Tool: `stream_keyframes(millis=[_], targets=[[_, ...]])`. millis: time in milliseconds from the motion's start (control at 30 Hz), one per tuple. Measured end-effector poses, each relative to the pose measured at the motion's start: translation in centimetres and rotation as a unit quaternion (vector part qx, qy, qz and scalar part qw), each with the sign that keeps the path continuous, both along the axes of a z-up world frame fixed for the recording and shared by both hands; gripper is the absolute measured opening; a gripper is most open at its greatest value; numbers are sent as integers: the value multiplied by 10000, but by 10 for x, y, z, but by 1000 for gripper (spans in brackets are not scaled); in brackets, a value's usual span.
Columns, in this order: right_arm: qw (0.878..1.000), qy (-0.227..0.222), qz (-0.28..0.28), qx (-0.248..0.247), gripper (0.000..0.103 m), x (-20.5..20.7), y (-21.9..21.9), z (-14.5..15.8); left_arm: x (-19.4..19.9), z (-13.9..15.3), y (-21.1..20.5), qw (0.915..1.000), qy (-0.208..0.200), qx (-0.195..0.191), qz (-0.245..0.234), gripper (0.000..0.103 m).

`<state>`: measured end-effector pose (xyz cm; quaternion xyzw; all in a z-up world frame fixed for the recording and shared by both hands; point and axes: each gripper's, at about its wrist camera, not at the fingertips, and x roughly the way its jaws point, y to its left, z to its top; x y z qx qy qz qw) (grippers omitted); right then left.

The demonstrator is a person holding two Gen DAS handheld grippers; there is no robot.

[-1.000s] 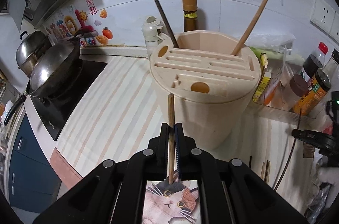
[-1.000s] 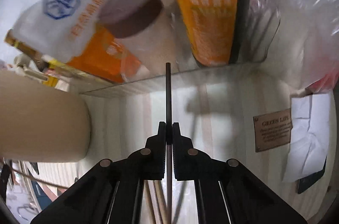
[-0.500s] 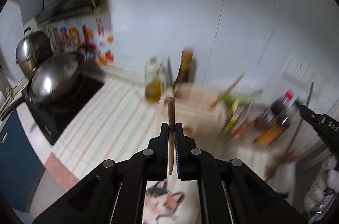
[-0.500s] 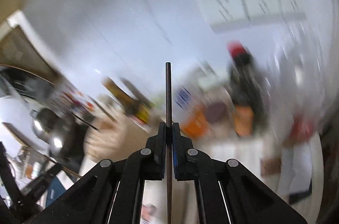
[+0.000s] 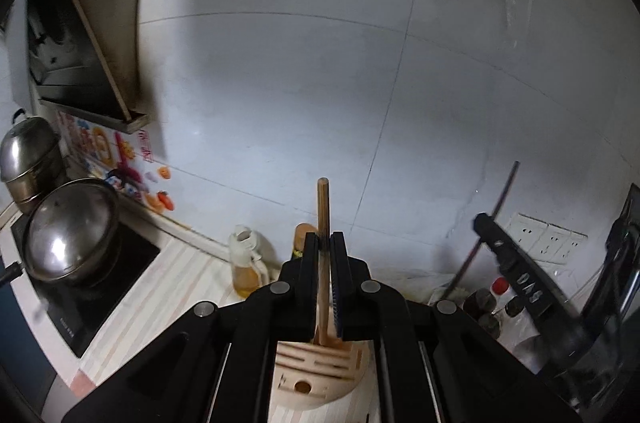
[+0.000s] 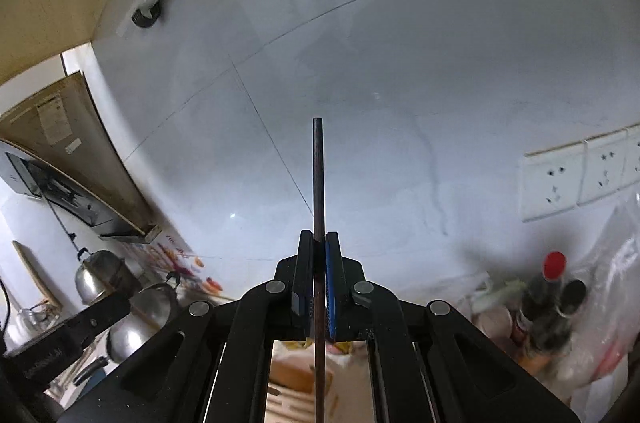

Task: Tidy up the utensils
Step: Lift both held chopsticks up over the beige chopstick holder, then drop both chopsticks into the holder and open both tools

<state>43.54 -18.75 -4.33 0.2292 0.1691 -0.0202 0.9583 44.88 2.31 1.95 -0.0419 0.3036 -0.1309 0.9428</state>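
Chopsticks in both claws, raised against the tiled wall. Left gripper [image 5: 325, 243] clamped on wooden chopstick [image 5: 323, 207], long axis running forward along the fingers, tip up. Right gripper [image 6: 319, 243] clamped on dark chopstick [image 6: 318, 175], same alignment. Slotted utensil holder [image 5: 320, 363] low in frame, directly below and ahead of left claw; only a blurred patch of it under the right claw. Judgement: left hand nearer; coming move turns on tipping each stick toward vertical over a round hole before lowering. Right claw off to the side [image 5: 516, 279].
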Motion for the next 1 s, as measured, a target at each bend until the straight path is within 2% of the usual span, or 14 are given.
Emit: stream_keyframes(millis=[267,567,767,867,900,933,967,1000], targets=[[9998,6,-127,-128,5,41,21,-23,38,-33,-7,9980,569,-135,-234,3],[9994,112,59,-313,5,50,27,-52,54,-66,-6,9923,1146,-300,-374,3],[9967,496,497,-415,5,51,30,-64,53,-75,-4,9877,1413,-381,-550,5],[9932,831,782,-212,7,49,24,-71,49,-71,-1,9853,1563,-456,-513,6],[9921,910,856,-77,11,45,20,-73,46,-67,1,9854,1572,-449,-480,8],[9913,960,903,32,23,41,17,-72,43,-64,3,9862,1533,-440,-443,9],[9909,964,933,101,30,35,14,-71,39,-59,5,9877,1463,-382,-392,18],[9908,980,922,138,45,28,9,-68,36,-55,7,9890,1398,-334,-341,45]])
